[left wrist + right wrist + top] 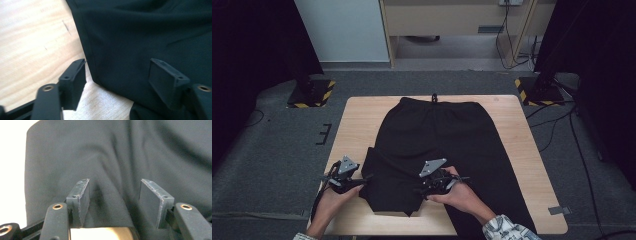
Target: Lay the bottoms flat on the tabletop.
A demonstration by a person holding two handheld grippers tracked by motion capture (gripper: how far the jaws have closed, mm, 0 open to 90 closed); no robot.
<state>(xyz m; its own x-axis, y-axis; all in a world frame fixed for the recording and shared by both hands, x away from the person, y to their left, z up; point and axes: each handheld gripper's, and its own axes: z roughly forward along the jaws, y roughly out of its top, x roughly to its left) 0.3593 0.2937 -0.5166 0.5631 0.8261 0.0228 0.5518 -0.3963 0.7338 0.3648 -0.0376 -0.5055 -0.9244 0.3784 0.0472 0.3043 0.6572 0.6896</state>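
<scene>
On the wooden counter (362, 120) lie the black trousers (437, 135), spread flat with the waistband at the far edge and one leg already folded up on your near left side, so a double layer sits there. You should expect this cloth to be soft, light and limp: it will sag and slide when lifted, it will not break, and a thin single layer can slip out from a weak pinch. My judgement is that the best hold is at a seam or folded edge, where the cloth is thicker, with both layers taken together.

Your left claw (362, 178) stands at the left edge of the folded leg. In the left gripper view its jaws are wide apart, one over the bare counter (30, 42) and the other over the trousers (140, 35), with the edge of the cloth between them; nothing is pinched yet.

Your right claw (462, 178) rests over the middle of the folded part. In the right gripper view the jaws are also apart, with a small ridge of the trousers (112, 157) rising between them, but not clamped.
</scene>
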